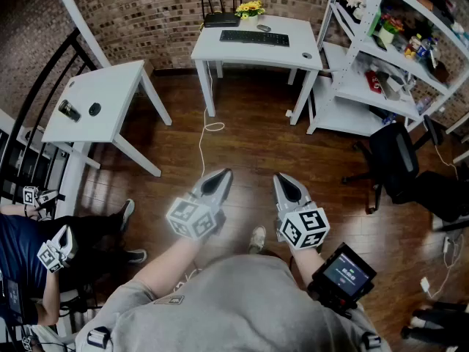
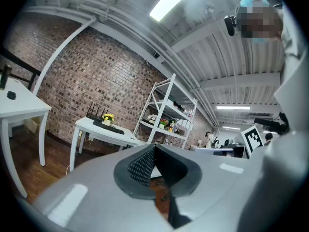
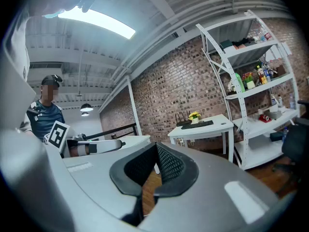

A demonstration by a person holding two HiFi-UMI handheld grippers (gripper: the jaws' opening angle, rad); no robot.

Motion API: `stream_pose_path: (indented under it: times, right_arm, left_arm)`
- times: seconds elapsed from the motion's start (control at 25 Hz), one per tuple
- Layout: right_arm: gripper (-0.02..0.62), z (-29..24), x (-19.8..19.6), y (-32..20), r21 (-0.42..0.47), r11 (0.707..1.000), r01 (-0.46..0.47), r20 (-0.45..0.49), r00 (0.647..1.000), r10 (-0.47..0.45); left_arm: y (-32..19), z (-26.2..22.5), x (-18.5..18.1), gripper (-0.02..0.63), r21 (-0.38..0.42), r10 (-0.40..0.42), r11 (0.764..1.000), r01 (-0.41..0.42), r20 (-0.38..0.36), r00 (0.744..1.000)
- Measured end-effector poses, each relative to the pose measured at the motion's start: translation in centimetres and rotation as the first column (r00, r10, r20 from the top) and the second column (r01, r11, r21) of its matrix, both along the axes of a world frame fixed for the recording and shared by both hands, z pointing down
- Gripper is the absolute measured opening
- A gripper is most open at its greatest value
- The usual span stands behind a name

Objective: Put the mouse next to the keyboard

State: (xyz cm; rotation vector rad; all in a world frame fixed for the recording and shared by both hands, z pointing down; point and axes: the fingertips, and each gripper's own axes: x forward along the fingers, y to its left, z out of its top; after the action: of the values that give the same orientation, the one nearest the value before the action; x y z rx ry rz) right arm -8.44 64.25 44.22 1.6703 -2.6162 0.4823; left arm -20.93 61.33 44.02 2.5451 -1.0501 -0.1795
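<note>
Left hand-held gripper [image 1: 222, 174]: clenched on nothing, tips meeting, held out over the floor [image 1: 249, 141].
Right hand-held gripper [image 1: 283, 179]: clenched too and empty, just beside the left one.
Mouse [image 1: 306, 55]: we take it to be the small dark thing near the right front corner of the far table [image 1: 220, 51]. It is too small for us to be sure.
Keyboard [image 1: 254, 38]: lies further back on that table, apart from the mouse.
Handling: we judge the mouse light, rigid and smooth-shelled, so it may slip. We would pinch it across its two sides, jaws low.
Edges: it sits near the table's edge, so a clumsy nudge could tip it off.
Room: there is bare table between mouse and keyboard. The floor ahead is open apart from a cable [image 1: 205, 132], with a shelf [image 1: 352, 86] and chair [image 1: 392, 160] to the right and a second table [image 1: 102, 86] to the left.
</note>
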Motion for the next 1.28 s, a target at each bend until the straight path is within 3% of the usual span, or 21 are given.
stream_pose_path:
  times: [0.56, 0.96, 1.28]
  right_arm:
    - [0.006, 1.3, 7.6, -11.7, -0.034, 0.999, 0.031, 0.004, 1.000, -0.031]
    - [0.006, 2.4, 7.7, -21.8, -0.090, 0.996, 0.007, -0.024, 1.000, -0.009]
    - [0.006, 0.3, 5.7, -32.3, -0.071, 0.997, -0.044, -0.028, 0.999, 0.042]
  left_arm:
    - [-11.0, 0.4, 7.1, 0.000, -0.023, -0.035, 0.999, 0.035, 0.012, 0.999]
    - [-21.7, 1.8, 7.0, 0.000, -0.059, -0.004, 0.998, 0.003, -0.016, 1.000]
    - [-32.7, 0.4, 5.1, 0.000, -0.038, 0.053, 0.998, -0.054, -0.034, 0.998]
